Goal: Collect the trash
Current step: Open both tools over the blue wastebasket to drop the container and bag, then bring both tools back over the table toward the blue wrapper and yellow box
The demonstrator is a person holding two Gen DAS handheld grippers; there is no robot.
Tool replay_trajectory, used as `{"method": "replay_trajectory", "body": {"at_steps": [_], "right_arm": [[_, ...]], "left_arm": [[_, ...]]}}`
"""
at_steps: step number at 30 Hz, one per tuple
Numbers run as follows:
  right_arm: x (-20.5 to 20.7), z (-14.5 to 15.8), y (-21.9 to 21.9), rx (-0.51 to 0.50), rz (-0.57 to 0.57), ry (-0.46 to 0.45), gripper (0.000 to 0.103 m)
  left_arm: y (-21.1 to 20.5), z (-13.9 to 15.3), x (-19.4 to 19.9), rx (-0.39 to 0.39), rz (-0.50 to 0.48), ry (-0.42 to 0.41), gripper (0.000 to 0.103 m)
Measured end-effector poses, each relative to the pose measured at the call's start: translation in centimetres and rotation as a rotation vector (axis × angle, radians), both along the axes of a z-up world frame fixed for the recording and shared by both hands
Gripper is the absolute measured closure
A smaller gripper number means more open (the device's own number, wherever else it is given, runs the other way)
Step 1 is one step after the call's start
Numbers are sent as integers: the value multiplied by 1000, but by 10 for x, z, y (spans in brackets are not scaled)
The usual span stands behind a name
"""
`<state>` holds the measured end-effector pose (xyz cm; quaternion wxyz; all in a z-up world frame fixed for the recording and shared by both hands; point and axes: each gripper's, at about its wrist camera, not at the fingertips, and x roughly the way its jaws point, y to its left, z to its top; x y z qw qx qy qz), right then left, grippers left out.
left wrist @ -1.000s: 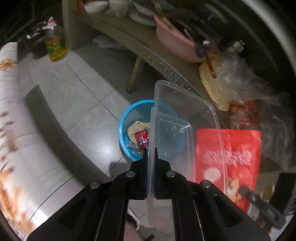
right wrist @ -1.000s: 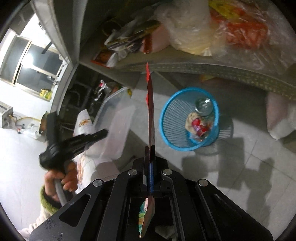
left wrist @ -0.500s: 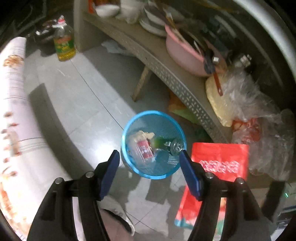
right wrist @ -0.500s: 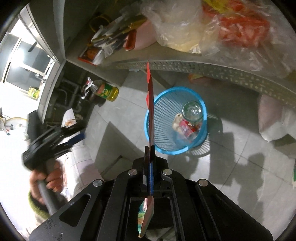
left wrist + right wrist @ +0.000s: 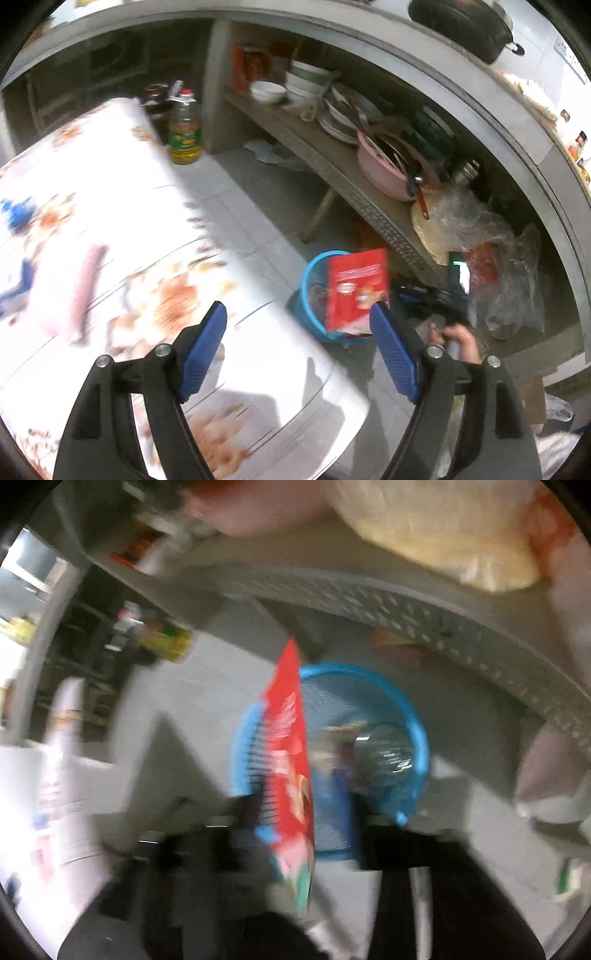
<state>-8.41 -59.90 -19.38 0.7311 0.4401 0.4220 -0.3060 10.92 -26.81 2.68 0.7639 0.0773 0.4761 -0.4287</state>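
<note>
Trash, here a red snack pouch [image 5: 291, 760], hangs over the rim of the blue mesh basket [image 5: 413, 716] on the floor, between the right gripper [image 5: 303, 819] jaws, which have just been opening and look clear of it, though blur hides the pads. Inside the basket lie a glass bottle [image 5: 384, 753] and scraps. The left gripper [image 5: 299, 354] has jaws spread wide with nothing between them, above the flowered bench [image 5: 110, 229]. Judging by this, the pouch is about delivered; blurred items on the bench may remain.

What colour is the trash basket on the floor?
Bright blue mesh; the trash basket shows best in the right wrist view.
</note>
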Motion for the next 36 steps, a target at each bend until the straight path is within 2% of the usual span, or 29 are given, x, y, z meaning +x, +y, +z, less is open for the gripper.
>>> {"method": "replay_trajectory", "body": {"at_steps": [1, 3, 7, 13, 19, 20, 26, 30, 34, 36], "right_arm": [[4, -16, -1, -19, -4, 89, 55], [0, -30, 3, -23, -22, 157, 56], [-29, -23, 24, -22, -69, 109, 56], [-76, 6, 57, -53, -108, 67, 55], [-84, 39, 84, -92, -97, 78, 43], [-81, 46, 89, -110, -85, 81, 38], [-49, 107, 123, -293, 1, 86, 20], [-20, 156, 157, -473, 84, 83, 8], [8, 196, 196, -647, 173, 38, 8], [22, 210, 217, -691, 239, -1, 8]], "left_arm": [[13, -1, 0, 1, 10, 5, 25], [31, -2, 0, 14, 18, 4, 25], [59, -5, 1, 39, 46, -31, 25], [86, -14, 6, 8, 105, 10, 25], [102, -19, 9, -16, 130, 25, 25], [105, -20, 10, -15, 136, 23, 25], [124, -14, 14, -25, 187, -2, 25], [141, -7, 12, -34, 224, -60, 22], [162, -3, 9, -32, 286, -122, 21], [173, -3, 9, -29, 309, -130, 19]]}}
